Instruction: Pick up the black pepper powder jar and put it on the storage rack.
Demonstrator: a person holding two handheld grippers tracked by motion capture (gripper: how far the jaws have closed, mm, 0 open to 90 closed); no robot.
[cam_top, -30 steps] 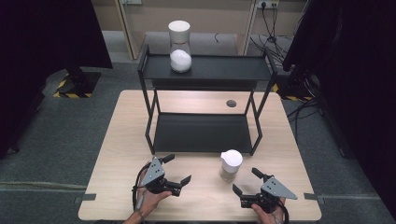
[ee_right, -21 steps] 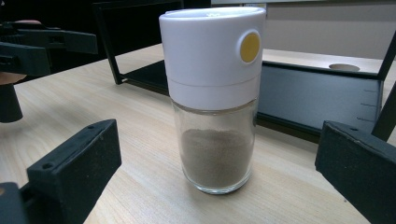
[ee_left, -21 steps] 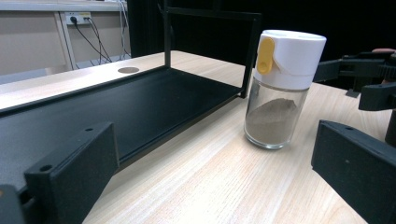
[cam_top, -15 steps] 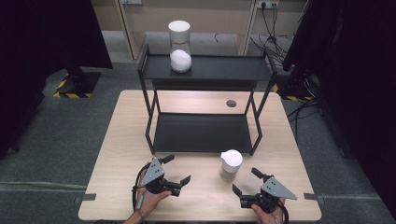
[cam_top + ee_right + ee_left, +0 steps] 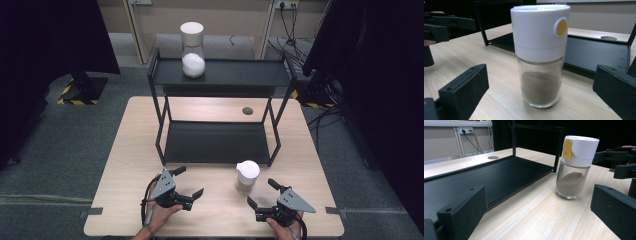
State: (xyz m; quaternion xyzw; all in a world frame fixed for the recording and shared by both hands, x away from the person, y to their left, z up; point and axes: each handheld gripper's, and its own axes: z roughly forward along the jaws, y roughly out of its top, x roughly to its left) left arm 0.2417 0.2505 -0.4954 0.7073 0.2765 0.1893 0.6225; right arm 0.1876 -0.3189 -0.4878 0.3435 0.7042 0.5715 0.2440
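Black right tongs and left tongs gape wide, empty, flanking the spice jar.

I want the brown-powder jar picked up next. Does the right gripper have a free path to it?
Probably yes. The right gripper is open, the jar stands upright on bare table ahead of its jaws, and nothing lies between.

left gripper jaws spread wide, right gripper jaws likewise, both hand-held low

White-capped shaker with yellow button, brown powder; black shelf
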